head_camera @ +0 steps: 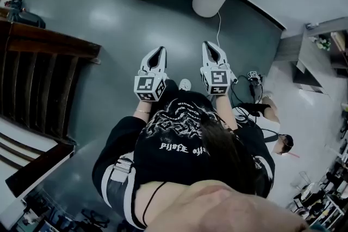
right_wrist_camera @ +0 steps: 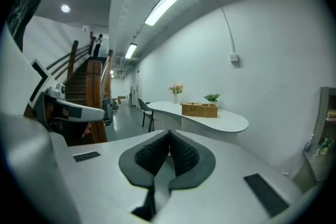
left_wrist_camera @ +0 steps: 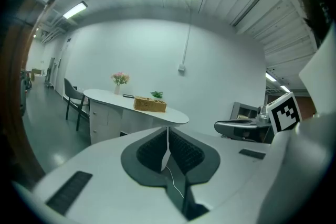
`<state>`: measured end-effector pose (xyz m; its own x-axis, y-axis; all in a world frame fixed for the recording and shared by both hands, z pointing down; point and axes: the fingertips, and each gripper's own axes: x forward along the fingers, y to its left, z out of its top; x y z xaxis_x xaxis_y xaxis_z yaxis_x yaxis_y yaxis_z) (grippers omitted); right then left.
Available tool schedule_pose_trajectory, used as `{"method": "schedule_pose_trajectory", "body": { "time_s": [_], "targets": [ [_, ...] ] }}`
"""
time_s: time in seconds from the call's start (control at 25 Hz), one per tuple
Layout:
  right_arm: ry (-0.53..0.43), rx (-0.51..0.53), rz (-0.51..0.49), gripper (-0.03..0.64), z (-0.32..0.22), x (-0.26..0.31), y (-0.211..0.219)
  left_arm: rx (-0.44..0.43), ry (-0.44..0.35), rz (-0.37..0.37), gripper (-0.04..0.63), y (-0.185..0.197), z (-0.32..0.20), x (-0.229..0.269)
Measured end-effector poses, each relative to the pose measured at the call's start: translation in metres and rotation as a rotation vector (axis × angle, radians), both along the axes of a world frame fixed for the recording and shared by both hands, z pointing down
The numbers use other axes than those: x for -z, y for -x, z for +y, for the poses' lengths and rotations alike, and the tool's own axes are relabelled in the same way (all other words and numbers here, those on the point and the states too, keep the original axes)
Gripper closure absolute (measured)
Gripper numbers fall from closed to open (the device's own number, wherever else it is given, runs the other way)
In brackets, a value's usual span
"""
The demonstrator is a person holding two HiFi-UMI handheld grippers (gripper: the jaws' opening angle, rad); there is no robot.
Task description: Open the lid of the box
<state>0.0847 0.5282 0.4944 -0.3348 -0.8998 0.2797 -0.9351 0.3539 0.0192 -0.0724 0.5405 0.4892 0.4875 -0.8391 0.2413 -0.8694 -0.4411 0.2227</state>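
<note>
Left gripper (left_wrist_camera: pixel 168 136) shut, empty; right gripper (right_wrist_camera: pixel 169 136) shut, empty; the 2 side by side above grey floor (head_camera: pixel 109 24). Wicker box (left_wrist_camera: pixel 149 104) sits on white counter (left_wrist_camera: pixel 176 116), well ahead.

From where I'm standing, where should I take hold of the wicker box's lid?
Probably the wicker box lid's near long edge, midway, coming from this side of the white table: the box sits low with a long side facing you. Hinge or handle is too small to make out.
</note>
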Motion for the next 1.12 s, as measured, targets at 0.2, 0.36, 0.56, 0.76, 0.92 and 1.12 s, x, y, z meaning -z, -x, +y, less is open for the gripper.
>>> {"method": "schedule_pose_trajectory", "body": {
  "time_s": [0.2, 0.36, 0.56, 0.76, 0.92, 1.12],
  "targets": [
    [-0.008, 0.002, 0.015, 0.591, -0.013, -0.002, -0.008, 0.001, 0.006, 0.011, 0.566, -0.006, -0.011, -0.005],
    [0.002, -0.009, -0.006, 0.591, -0.027, -0.007, -0.014, -0.03, -0.013, 0.016, 0.566, -0.014, -0.032, -0.007],
    [0.018, -0.002, 0.03, 0.591, -0.053, -0.012, -0.01, -0.081, -0.029, 0.013, 0.566, -0.016, -0.079, -0.004],
    [0.04, 0.011, 0.045, 0.591, -0.103, -0.016, 0.002, -0.089, -0.015, 0.049, 0.566, -0.003, -0.141, -0.004],
    [0.022, -0.04, 0.064, 0.591, -0.15, -0.012, 0.004, -0.121, 0.013, 0.099, 0.566, 0.003, -0.19, -0.003],
    [0.021, -0.069, 0.101, 0.591, -0.198, -0.008, 0.012, -0.143, -0.003, 0.101, 0.566, 0.011, -0.243, -0.001]
  ]
}}
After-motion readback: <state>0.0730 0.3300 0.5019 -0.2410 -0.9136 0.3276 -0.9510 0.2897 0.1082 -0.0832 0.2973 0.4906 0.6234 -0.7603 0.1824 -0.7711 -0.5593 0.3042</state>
